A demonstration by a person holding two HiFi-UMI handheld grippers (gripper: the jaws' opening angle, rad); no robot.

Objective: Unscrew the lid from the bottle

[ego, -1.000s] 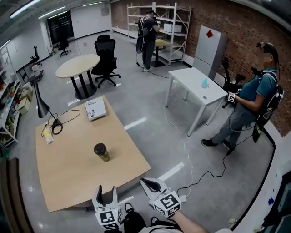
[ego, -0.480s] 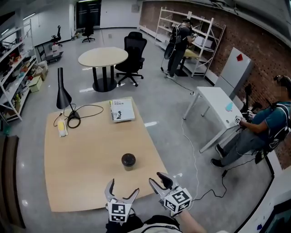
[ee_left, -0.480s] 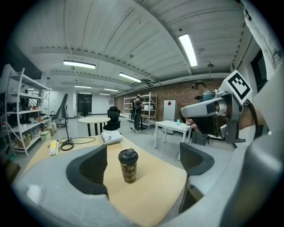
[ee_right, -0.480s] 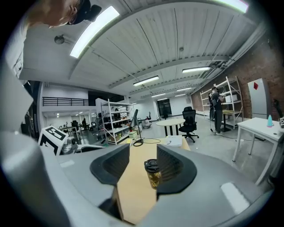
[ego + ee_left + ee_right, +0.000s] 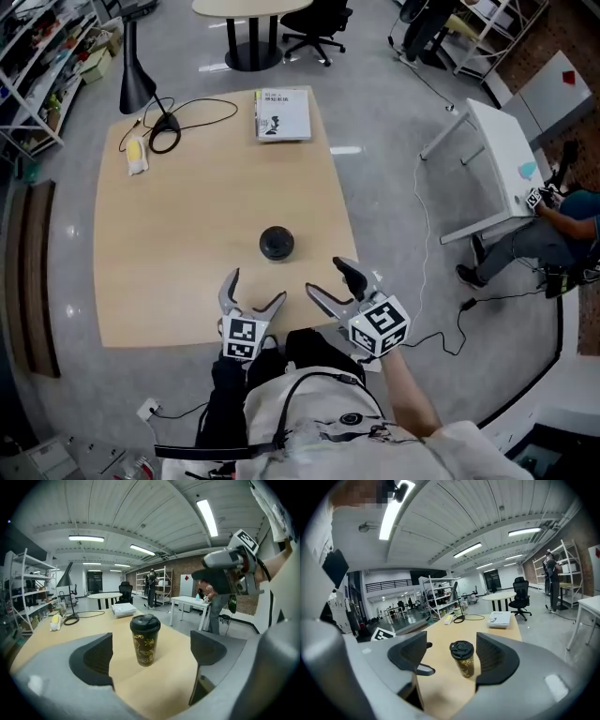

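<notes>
Standing upright: dark gold-patterned bottle (image 5: 145, 648), black lid (image 5: 145, 622) on.

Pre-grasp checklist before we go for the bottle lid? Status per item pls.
1. Bottle upright on the table: ok.
2. Lid seated on the bottle: ok.
3. Left gripper open: ok. Its jaws have just been opening, nothing is between them, and the bottle stands ahead, untouched.
4. Right gripper open: ok. Its jaws have just been opening and are narrower than the left's. It is empty, with the bottle ahead of it.
5. Room around the bottle: ok. The book and lamp sit at the table's far end.
6. How tight the lid is: cannot tell.
</notes>
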